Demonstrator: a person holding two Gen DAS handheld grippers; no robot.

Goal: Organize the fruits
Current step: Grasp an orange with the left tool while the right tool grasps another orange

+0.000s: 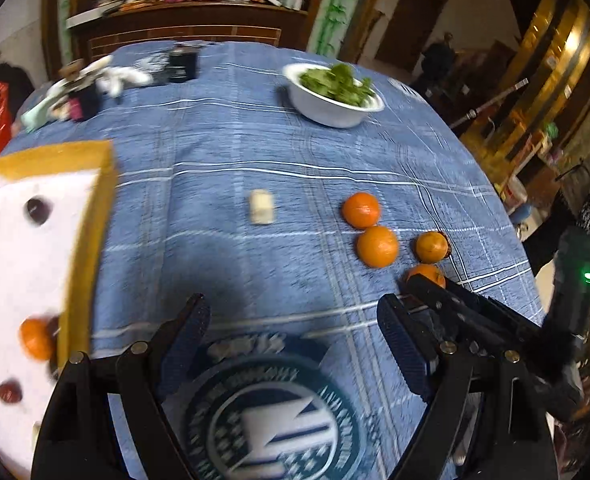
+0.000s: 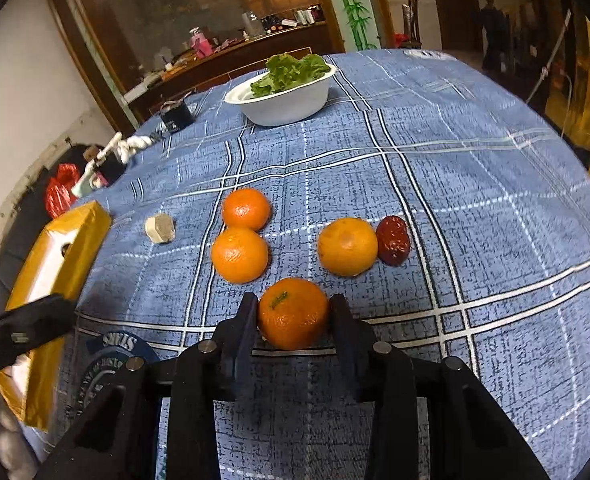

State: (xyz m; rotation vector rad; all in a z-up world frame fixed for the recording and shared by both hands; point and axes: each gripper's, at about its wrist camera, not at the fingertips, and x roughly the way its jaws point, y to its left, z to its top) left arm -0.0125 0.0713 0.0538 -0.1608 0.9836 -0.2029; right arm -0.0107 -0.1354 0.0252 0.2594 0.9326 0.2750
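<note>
Right wrist view: our right gripper (image 2: 293,314) pinches the nearest orange (image 2: 293,312) between both fingers on the tablecloth (image 2: 475,200). Our left gripper (image 1: 293,344) hangs spread wide, holding nothing.

Four tangerines on the blue checked surface (image 2: 475,208): nearest tangerine (image 2: 293,314) sits stem-up, two touching tangerines (image 2: 239,255) lie behind it to the left, and a paler tangerine (image 2: 347,246) lies to the right, touching a glossy red jujube (image 2: 393,240). In the yellow-rimmed tray (image 1: 91,216) lie another tangerine (image 1: 35,338) and dark jujubes (image 1: 38,210).
</note>
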